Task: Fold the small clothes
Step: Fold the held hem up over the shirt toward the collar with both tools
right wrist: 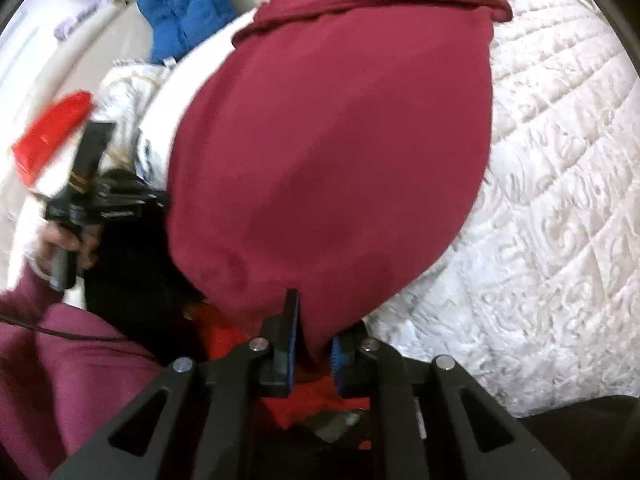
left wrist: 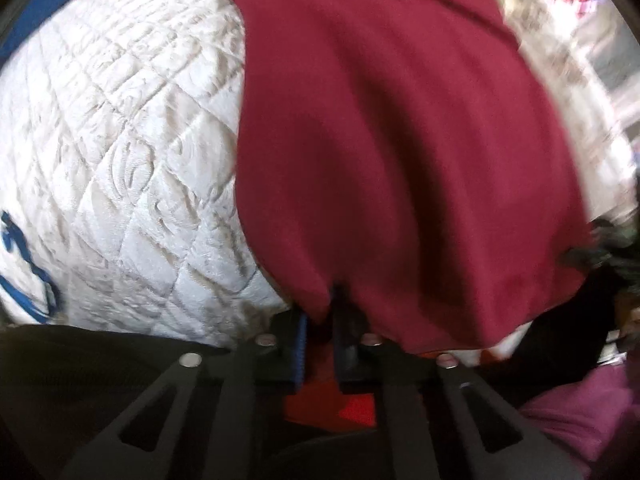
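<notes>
Currently we are lifting maroon garment (right wrist: 332,152) off mattress (right wrist: 560,200): left gripper (left wrist: 320,320) and right gripper (right wrist: 314,332) both pinching hem at 6 o'clock, spreading cloth for fold.

the garment (left wrist: 400,160) is plain dark red. the mattress (left wrist: 120,140) is white with a quilted diamond pattern. a blue cushion (right wrist: 188,12) lies beyond it; the sleeve (right wrist: 60,380) is magenta.

Soft, even daylight is filling both views, and the white quilted mattress (left wrist: 120,152) is reading bright without hard glare. Motion blur is smearing the left view's right edge and the red cloth (right wrist: 332,168), whose folds are carrying only faint shadows. Fisheye distortion is bending the edges, and dark vignetting is closing in at the corners.
</notes>
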Demonstrator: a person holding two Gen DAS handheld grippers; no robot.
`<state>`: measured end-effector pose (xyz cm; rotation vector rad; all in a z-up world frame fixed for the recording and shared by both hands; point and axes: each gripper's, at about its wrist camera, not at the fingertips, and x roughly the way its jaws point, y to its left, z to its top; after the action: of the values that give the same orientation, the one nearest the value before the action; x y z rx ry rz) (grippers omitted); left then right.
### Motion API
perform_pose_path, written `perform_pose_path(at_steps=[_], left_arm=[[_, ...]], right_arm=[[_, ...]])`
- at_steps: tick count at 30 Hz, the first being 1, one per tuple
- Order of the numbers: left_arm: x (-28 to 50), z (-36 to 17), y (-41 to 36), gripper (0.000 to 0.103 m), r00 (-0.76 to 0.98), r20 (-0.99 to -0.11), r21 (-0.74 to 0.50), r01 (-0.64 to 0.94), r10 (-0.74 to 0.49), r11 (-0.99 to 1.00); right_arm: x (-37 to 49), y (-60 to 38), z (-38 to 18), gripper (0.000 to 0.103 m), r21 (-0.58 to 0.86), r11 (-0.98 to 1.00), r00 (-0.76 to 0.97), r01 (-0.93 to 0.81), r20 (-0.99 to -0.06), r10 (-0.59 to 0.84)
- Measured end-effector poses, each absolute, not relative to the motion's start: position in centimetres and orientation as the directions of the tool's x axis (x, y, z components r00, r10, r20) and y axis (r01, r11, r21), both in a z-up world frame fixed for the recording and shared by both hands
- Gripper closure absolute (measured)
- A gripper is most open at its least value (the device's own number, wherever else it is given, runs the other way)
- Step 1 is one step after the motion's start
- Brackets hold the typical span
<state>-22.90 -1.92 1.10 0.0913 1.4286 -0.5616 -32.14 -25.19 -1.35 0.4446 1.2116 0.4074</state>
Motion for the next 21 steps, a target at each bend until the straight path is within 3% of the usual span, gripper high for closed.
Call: perform_pose_path(at_steps=[6, 13, 21], left_arm=[[-21.9, 3.7, -1.0, 0.103, 0.064, -0.894, -0.389, 0.379, -0.443, 0.84], [-19.3, 9.1, 0.6, 0.103, 0.214, -0.786, -0.501, 0.329, -0.58, 0.8], [-12.9, 11.9, -0.5, 0.103, 0.361, -0.706, -0.504, 0.348, -0.609, 0.79]], right_arm=[[-30.8, -26.9, 1.6, 0.091, 0.628, 0.774, 0.387, -0.083, -0.695, 0.606], [-28.4, -29.4, 5.6, 0.091, 0.623, 0.773, 0.519, -0.122, -0.624, 0.585], [-22.2, -32.2, 8.2, 0.091, 0.574, 0.813, 0.647, -0.095, -0.585, 0.488]])
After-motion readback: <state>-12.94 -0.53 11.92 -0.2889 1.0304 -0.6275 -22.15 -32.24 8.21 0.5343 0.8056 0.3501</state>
